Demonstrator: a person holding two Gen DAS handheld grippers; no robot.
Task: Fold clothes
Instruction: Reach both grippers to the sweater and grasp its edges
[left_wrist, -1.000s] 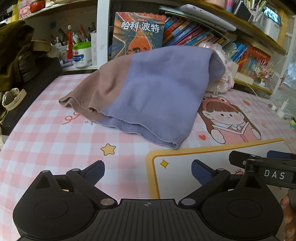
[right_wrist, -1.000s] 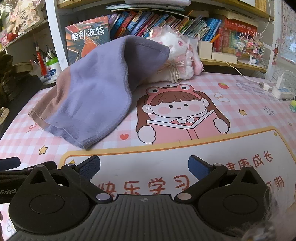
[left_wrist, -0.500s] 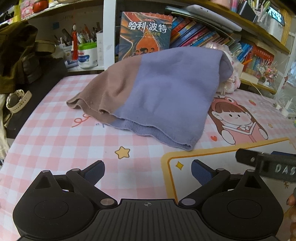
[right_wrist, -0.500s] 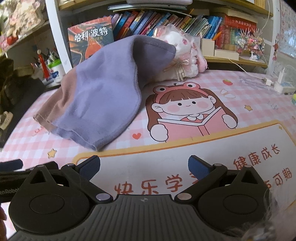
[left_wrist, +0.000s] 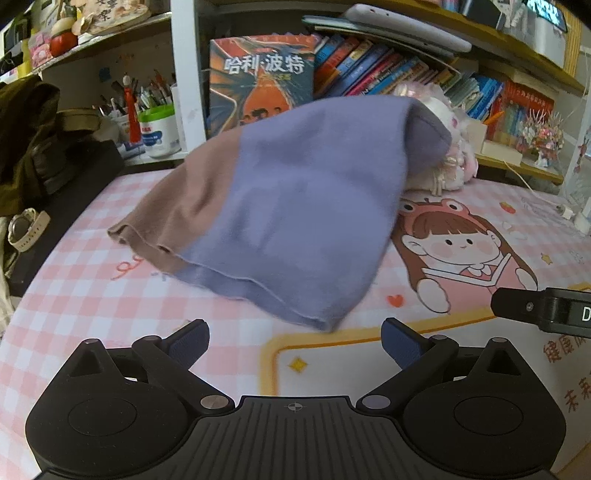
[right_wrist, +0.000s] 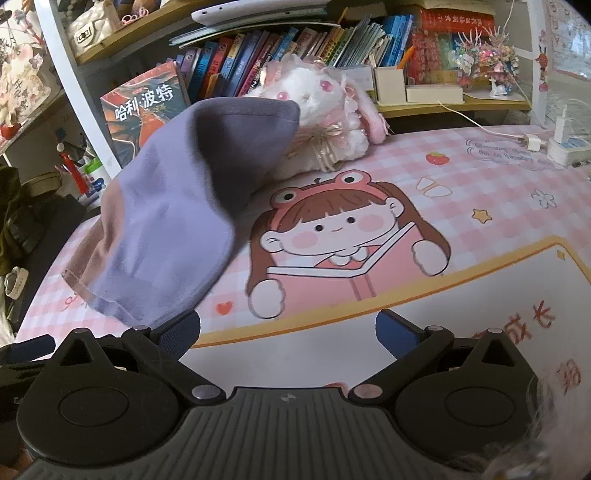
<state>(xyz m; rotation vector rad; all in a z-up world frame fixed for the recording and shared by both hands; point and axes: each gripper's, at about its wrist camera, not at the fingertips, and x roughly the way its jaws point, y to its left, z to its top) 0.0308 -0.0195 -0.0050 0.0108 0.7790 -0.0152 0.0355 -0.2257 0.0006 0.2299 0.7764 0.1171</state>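
The garment (right_wrist: 162, 229) hides part of the plush rabbit (right_wrist: 332, 110).

lavender and dusty-brown knit garment (left_wrist: 295, 206) draped in a soft heap on pink checked desk mat with cartoon girl print (left_wrist: 92, 273), far end propped on white plush toy (left_wrist: 448, 147). left gripper (left_wrist: 295, 338) low in front, blue-padded fingers (left_wrist: 190, 338) spread wide, empty. right gripper's black tip (left_wrist: 543, 306) at right edge.
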